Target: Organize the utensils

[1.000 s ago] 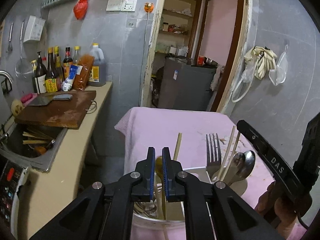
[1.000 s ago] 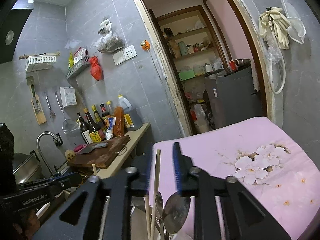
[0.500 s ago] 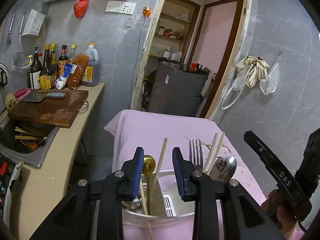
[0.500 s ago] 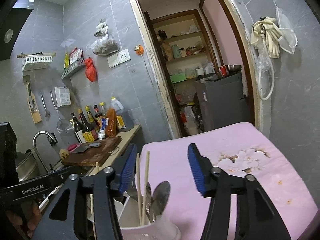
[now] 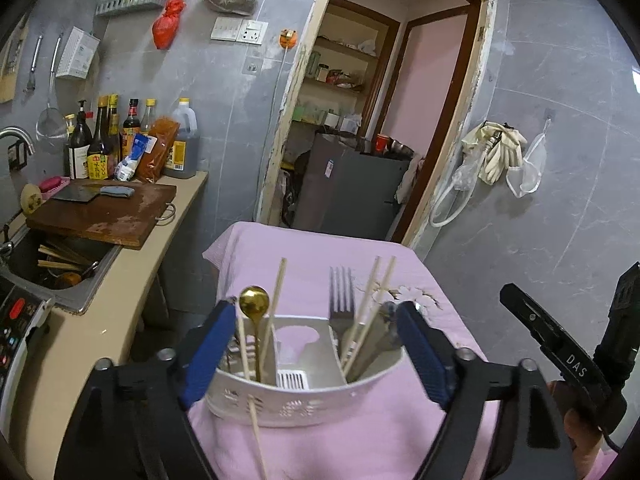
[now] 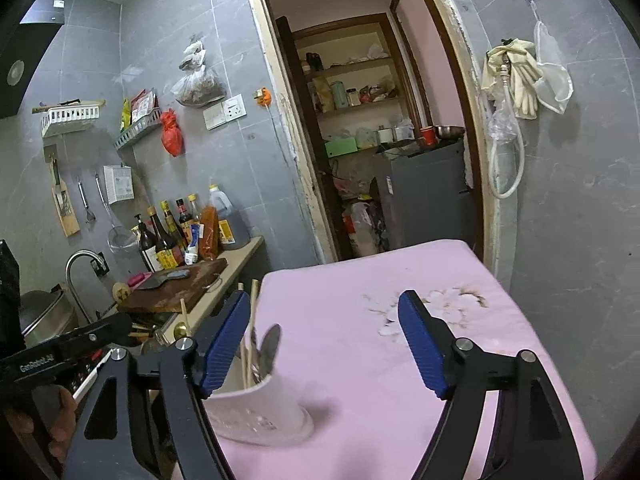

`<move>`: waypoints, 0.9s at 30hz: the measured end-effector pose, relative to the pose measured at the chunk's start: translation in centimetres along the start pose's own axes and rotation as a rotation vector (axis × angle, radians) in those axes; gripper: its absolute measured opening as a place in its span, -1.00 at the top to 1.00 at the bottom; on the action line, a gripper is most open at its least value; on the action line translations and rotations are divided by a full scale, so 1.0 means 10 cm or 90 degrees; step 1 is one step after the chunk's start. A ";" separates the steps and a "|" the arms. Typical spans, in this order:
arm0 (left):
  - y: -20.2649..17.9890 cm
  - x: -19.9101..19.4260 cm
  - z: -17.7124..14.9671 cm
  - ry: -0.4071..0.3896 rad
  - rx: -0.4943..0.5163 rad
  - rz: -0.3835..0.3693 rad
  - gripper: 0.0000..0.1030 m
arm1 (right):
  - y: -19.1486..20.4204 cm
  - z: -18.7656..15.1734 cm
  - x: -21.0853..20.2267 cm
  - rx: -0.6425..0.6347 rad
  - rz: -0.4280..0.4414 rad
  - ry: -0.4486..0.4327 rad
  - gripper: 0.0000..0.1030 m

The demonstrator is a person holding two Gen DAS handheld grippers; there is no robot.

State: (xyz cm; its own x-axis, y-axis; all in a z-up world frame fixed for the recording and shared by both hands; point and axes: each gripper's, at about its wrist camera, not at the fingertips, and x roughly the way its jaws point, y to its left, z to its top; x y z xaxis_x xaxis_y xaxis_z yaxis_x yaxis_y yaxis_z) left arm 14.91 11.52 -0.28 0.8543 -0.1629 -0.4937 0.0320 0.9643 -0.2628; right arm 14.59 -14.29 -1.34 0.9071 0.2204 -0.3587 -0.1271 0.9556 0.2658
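Note:
A white utensil holder [image 5: 304, 400] stands on the pink tablecloth [image 5: 320, 260]. Its left compartment holds a gold spoon [image 5: 253, 300] and chopsticks [image 5: 277, 292]; its right one holds a fork [image 5: 341, 292], chopsticks [image 5: 376, 292] and steel spoons. My left gripper [image 5: 316, 356] is open and empty, jaws spread wide just in front of the holder. My right gripper [image 6: 328, 344] is open and empty above the cloth, with the holder [image 6: 260, 404] at its left finger.
A counter at the left carries a wooden cutting board [image 5: 104, 212] with a cleaver, sauce bottles [image 5: 108, 140] and a sink [image 5: 52, 268] with chopsticks. A doorway [image 5: 360, 120] with a grey cabinet lies behind the table. A grey wall stands at the right.
Both grippers have opened wide, letting go of the chopsticks, and pulled back from the holder. The utensils now stand free in it.

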 end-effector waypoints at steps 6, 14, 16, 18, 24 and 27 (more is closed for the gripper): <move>-0.22 -0.20 -0.14 -0.015 0.001 0.014 -0.99 | -0.19 0.02 -0.29 -0.021 -0.005 0.013 -0.75; -0.45 -0.44 -0.41 -0.015 0.014 0.033 -0.99 | -0.38 -0.06 -0.71 -0.038 -0.007 0.037 -0.95; -0.48 -0.49 -0.45 -0.009 0.011 0.037 -0.99 | -0.41 -0.09 -0.81 -0.041 -0.009 0.041 -0.96; -0.53 -0.56 -0.53 -0.001 0.005 0.044 -0.99 | -0.43 -0.13 -0.93 -0.046 -0.015 0.044 -0.96; -0.62 -0.77 -0.67 -0.002 0.007 0.056 -0.99 | -0.50 -0.21 -1.25 -0.049 -0.021 0.043 -0.97; -0.67 -0.85 -0.72 -0.005 0.019 0.061 -0.99 | -0.54 -0.24 -1.35 -0.046 -0.025 0.039 -0.97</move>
State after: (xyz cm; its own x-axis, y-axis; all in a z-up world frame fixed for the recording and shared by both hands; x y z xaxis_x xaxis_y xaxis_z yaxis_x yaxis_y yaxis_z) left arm 3.71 4.93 -0.32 0.8581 -0.0673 -0.5091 -0.0351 0.9814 -0.1890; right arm 2.14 -22.00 -0.07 0.8859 0.1916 -0.4225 -0.1222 0.9749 0.1860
